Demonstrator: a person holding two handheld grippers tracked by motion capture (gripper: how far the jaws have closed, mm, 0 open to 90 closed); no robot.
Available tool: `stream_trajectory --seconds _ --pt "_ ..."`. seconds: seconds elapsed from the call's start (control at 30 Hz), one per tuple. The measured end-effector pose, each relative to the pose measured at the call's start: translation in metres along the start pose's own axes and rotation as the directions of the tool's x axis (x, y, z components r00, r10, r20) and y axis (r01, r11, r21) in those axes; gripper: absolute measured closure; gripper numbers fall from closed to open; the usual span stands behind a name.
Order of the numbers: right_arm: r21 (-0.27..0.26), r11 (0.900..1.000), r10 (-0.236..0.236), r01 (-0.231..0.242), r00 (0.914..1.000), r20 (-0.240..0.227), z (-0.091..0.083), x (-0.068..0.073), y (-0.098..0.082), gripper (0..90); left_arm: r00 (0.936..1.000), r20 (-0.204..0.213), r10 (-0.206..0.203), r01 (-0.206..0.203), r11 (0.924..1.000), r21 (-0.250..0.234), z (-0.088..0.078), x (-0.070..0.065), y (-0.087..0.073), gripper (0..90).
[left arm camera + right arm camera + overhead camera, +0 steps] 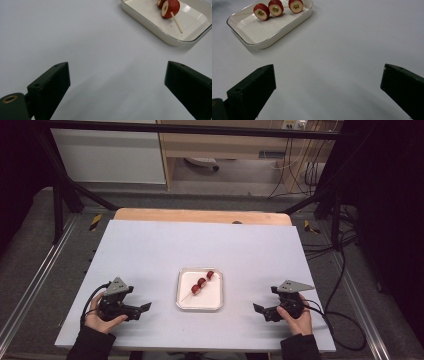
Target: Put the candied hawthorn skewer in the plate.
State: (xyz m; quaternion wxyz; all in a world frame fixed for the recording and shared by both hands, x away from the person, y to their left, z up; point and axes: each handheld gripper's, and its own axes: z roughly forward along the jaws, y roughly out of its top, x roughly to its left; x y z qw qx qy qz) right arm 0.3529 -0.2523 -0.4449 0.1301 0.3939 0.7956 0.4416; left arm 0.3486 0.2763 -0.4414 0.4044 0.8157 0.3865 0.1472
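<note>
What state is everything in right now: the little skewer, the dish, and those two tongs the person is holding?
Skewer: lying in the dish, three red pieces threaded on it.
Dish: upright on the table, between the two tongs, touched by neither.
Left tongs: open, nothing between the jaws, low over the table.
Right tongs: open, nothing between the jaws, low over the table.
Table: covered with a pale sheet.
</note>
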Motion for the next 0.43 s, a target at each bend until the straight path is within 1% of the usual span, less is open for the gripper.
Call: stream_trajectory --seconds 0.13,0.3,0.43 --pt "0.008 1.000 0.004 -0.004 1.0000 -0.002 -0.0003 0.0008 -0.0003 0.5 0.9998 -0.005 -0.017 0.017 0.9998 -0.005 -0.0018 0.0036 -0.0080 6.1" --pt "0.011 1.000 0.000 0.000 1.0000 -0.001 -0.0003 0.0009 -0.0006 0.5 0.9999 0.002 -0.012 0.012 0.9998 0.017 0.0014 0.0047 -0.0090 6.5" --pt "0.019 1.000 -0.002 0.002 1.0000 -0.004 0.0003 0.0009 -0.0009 0.5 0.9999 0.011 -0.010 0.009 0.9998 0.020 0.0029 0.0034 -0.0086 6.7"
